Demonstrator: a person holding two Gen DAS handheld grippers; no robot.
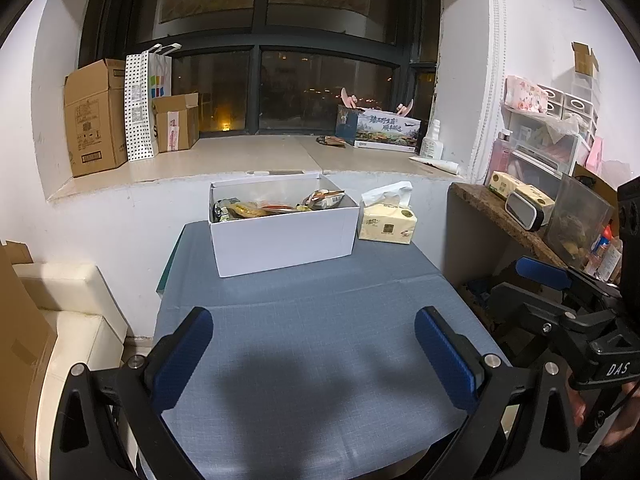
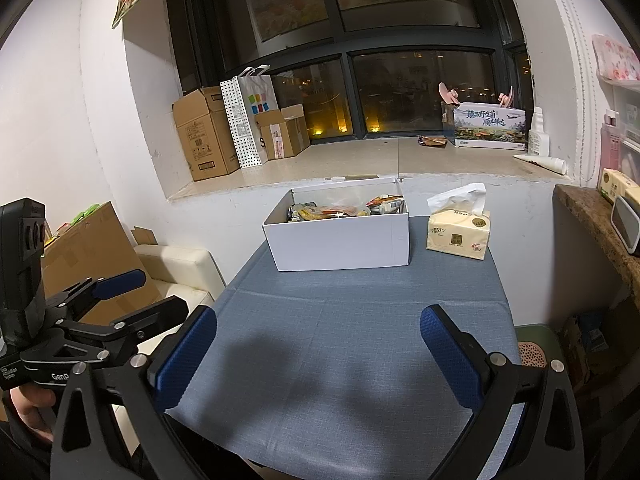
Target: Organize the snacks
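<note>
Snacks (image 1: pixel 276 207) (boxed) beyond tool (image 1: pixel 314 354)

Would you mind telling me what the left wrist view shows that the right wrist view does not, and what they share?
Only the left wrist view shows the plastic drawers on the shelf and the open right gripper from the side.

Only the right wrist view shows the leaning cardboard sheet and the open left gripper from the side.

Both show the white box holding snack packets, the tissue pack right of it, and the grey tablecloth.
</note>
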